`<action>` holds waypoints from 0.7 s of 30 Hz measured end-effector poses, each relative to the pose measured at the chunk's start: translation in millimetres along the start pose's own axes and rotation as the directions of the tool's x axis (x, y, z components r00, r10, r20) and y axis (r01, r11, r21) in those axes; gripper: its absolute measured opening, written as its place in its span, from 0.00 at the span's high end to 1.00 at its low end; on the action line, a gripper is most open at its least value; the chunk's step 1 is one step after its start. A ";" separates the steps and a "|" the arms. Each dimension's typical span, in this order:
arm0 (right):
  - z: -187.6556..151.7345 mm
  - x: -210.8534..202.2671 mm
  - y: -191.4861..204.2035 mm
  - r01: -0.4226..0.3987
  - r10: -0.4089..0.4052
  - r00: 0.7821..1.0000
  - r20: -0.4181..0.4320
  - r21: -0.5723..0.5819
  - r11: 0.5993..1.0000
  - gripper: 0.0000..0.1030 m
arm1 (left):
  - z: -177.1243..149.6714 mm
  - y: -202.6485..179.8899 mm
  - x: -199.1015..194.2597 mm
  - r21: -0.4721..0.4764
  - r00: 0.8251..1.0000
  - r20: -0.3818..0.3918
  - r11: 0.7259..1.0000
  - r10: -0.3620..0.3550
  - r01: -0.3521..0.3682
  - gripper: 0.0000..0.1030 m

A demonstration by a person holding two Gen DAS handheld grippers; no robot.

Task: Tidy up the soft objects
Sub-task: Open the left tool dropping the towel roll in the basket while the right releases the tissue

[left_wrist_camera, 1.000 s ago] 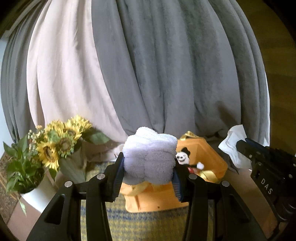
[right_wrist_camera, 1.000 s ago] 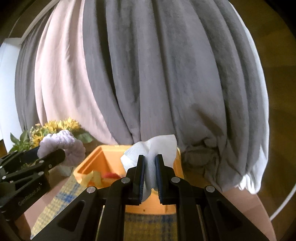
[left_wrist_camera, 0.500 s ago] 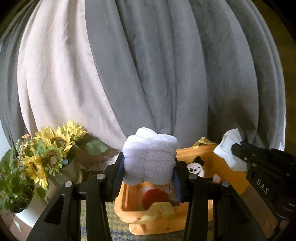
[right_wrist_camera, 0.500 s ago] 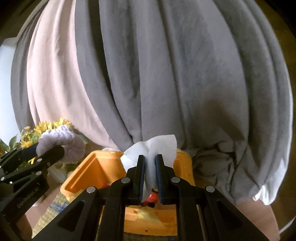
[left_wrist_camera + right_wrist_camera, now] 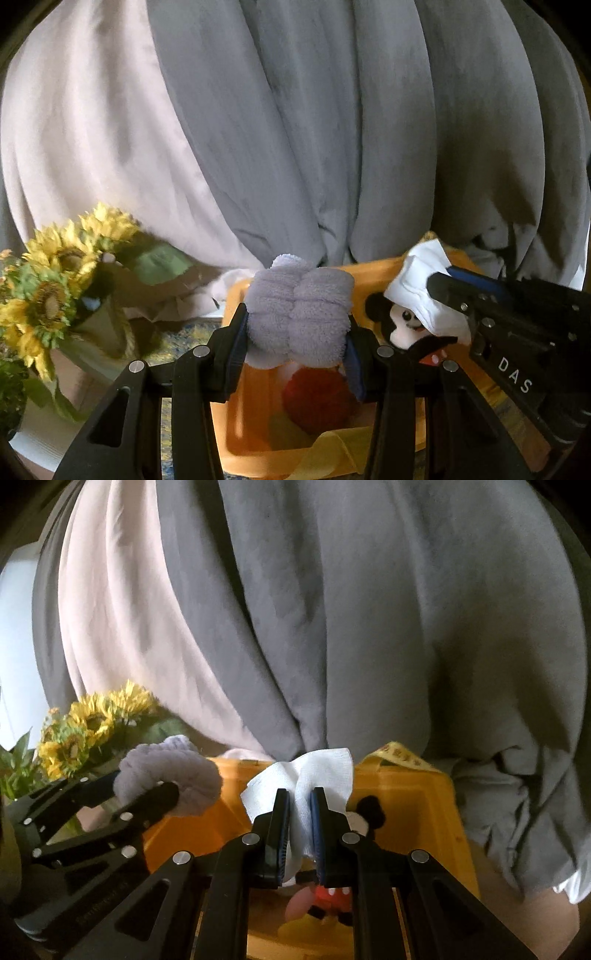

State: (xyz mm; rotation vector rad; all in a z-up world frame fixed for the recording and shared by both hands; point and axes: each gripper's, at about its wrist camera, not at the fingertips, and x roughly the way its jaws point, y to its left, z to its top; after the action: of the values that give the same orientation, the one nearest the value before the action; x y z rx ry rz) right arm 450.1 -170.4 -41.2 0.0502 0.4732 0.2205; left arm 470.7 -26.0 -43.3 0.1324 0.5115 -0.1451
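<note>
My left gripper (image 5: 295,332) is shut on a folded lavender towel (image 5: 299,314) and holds it over the near left part of an orange bin (image 5: 255,424). The towel also shows in the right wrist view (image 5: 170,775). My right gripper (image 5: 298,812) is shut on a white cloth (image 5: 303,775) above the same bin (image 5: 439,812). The cloth also shows in the left wrist view (image 5: 421,291). Inside the bin lie a Mickey Mouse plush (image 5: 402,325) and a red soft item (image 5: 317,398).
A pot of sunflowers (image 5: 48,295) stands left of the bin on a blue-and-yellow plaid mat (image 5: 184,332). Grey and pale pink curtains (image 5: 295,129) hang close behind. A yellow strap (image 5: 402,757) lies over the bin's far rim.
Both grippers have moved forward and down over the orange bin, each still gripping its cloth. The bin's contents now show beneath the fingers.
</note>
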 end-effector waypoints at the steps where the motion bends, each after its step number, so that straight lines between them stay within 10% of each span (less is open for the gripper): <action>1: -0.7 4.4 -0.8 -0.007 0.007 1.000 -0.012 0.001 1.000 0.87 | -1.6 -0.6 3.8 0.005 1.000 -0.010 1.000 -0.004 0.004 0.56; 8: -2.9 26.5 -3.0 -0.043 0.044 0.996 -0.079 0.014 0.999 0.84 | -11.5 -3.7 23.2 0.029 0.996 -0.082 0.999 -0.024 0.027 0.43; 10: -3.4 30.0 -4.2 -0.051 0.053 0.994 -0.092 0.023 0.998 0.62 | -12.8 -3.0 23.1 0.025 0.996 -0.088 0.999 -0.026 0.028 0.38; 21: -1.8 -7.2 -9.3 0.099 -0.098 0.995 -0.016 0.007 0.995 0.29 | -10.9 0.8 -24.0 -0.015 0.998 -0.046 0.999 0.033 -0.033 0.23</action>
State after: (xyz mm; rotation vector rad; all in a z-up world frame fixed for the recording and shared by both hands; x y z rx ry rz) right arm 444.9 -181.1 -40.5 0.0328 0.4906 0.1223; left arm 445.0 -21.0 -40.7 0.1294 0.5559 -0.1061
